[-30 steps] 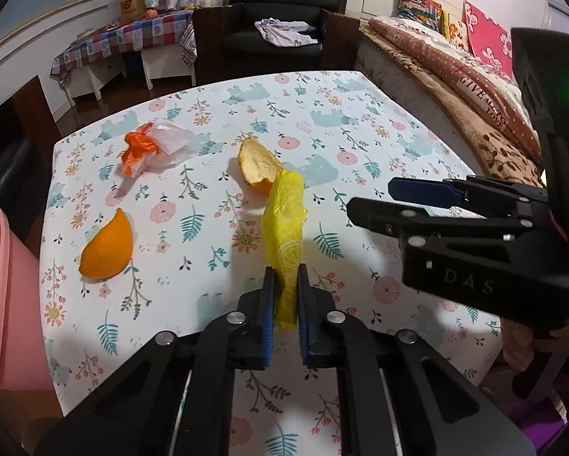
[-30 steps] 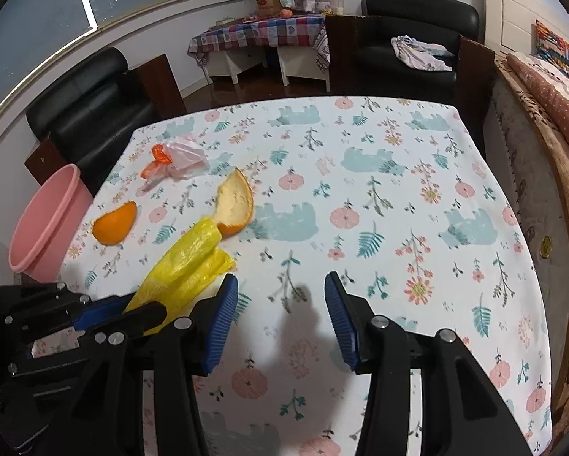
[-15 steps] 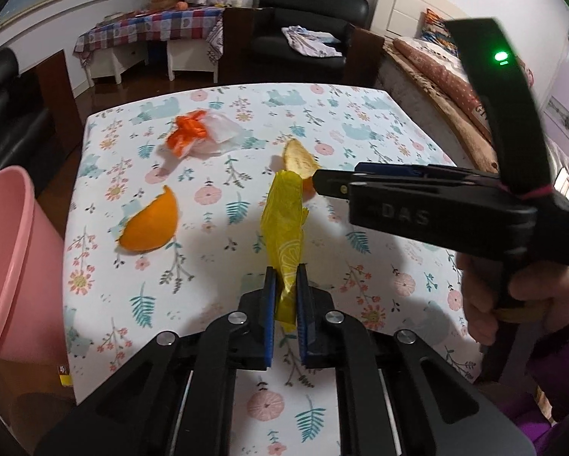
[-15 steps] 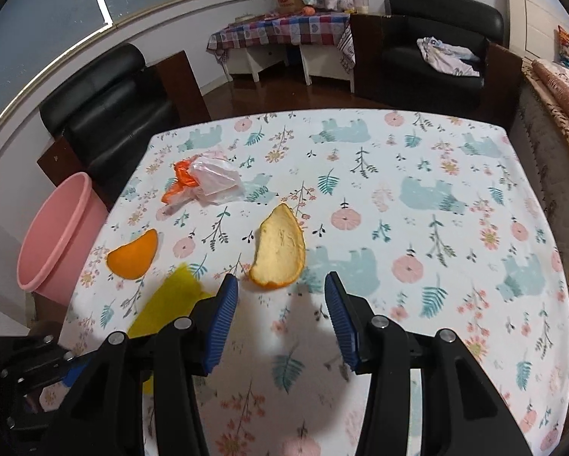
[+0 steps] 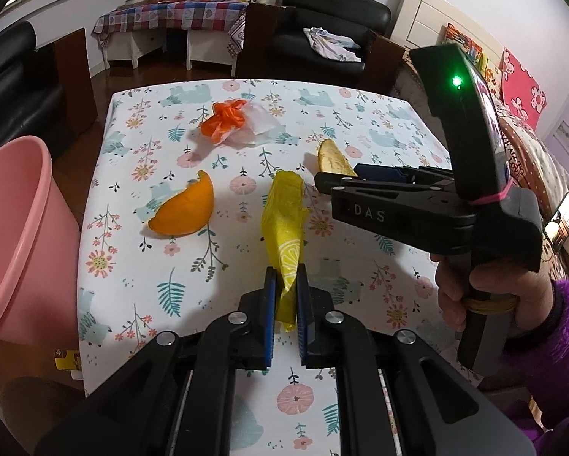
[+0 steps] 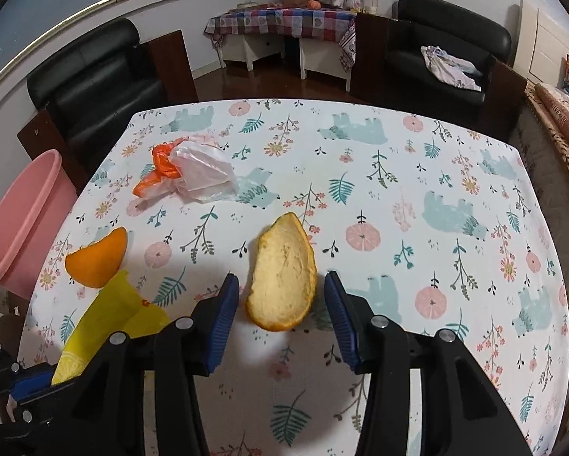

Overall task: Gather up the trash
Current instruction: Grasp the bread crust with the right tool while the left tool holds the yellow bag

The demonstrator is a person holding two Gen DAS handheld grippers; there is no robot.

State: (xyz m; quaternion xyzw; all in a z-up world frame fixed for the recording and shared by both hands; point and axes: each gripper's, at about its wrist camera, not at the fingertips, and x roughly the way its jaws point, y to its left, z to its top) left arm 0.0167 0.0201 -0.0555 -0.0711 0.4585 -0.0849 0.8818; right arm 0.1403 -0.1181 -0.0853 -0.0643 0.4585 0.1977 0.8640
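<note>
My left gripper (image 5: pixel 285 292) is shut on a yellow wrapper (image 5: pixel 284 224) and holds it above the table; the wrapper also shows in the right wrist view (image 6: pixel 105 323). My right gripper (image 6: pixel 282 315) is open, with its fingers on either side of a pale orange peel (image 6: pixel 282 277) lying inside-up on the table. That peel is partly hidden behind the right gripper in the left wrist view (image 5: pixel 332 157). A second orange peel (image 5: pixel 183 211) (image 6: pixel 98 256) and a crumpled orange and clear plastic bag (image 5: pixel 238 123) (image 6: pixel 189 171) lie further left.
A pink bin (image 5: pixel 14 235) (image 6: pixel 14 228) stands on the floor off the table's left edge. The floral tablecloth (image 6: pixel 417 190) covers the table. Black armchairs stand behind and a bed lies to the right.
My right gripper has moved forward so the pale peel now lies between its open fingers. My left gripper has carried the yellow wrapper leftward, toward the pink bin.
</note>
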